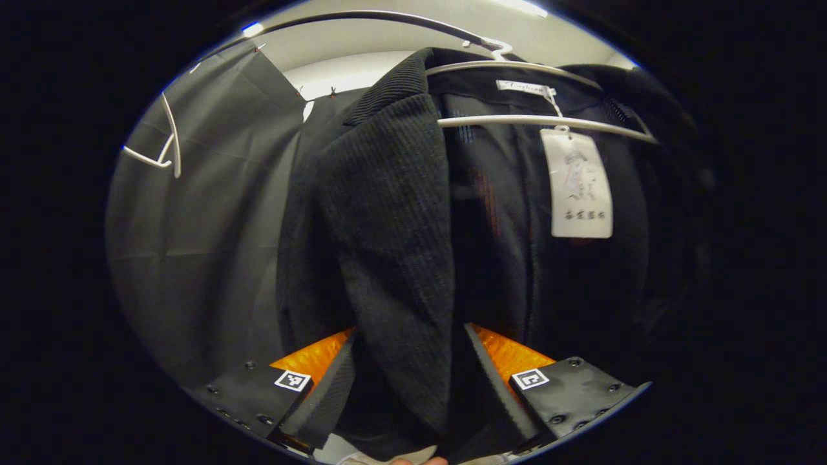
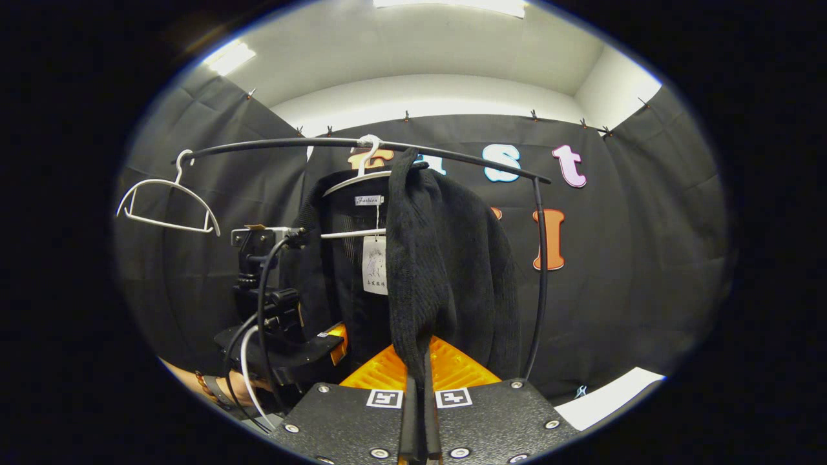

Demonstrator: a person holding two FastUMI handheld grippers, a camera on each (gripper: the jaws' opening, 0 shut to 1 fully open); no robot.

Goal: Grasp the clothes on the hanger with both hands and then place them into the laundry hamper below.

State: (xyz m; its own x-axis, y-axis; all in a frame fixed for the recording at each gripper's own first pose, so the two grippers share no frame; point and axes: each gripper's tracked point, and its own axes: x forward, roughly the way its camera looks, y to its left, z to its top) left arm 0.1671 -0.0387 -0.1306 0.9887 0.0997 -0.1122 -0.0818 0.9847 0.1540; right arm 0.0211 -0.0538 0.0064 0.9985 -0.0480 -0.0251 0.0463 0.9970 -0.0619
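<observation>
A black knitted cardigan (image 1: 387,213) hangs on a white hanger (image 1: 543,121) from the black rail (image 2: 452,155), with a white paper tag (image 1: 577,184) inside the collar. My left gripper (image 1: 409,336) is open, its two black fingers on either side of the cardigan's front panel, which hangs down between them. In the right gripper view the cardigan (image 2: 446,258) shows its other front edge, pulled down into my right gripper (image 2: 421,365), which is shut on that cloth. The left gripper (image 2: 284,342) and the hand holding it are at the lower left there.
An empty white hanger (image 2: 168,206) hangs on the rail's left end. The rail's upright post (image 2: 541,284) stands just right of the cardigan. A white patch of floor (image 2: 607,397) lies at the lower right. Black booth cloth closes off the back and sides.
</observation>
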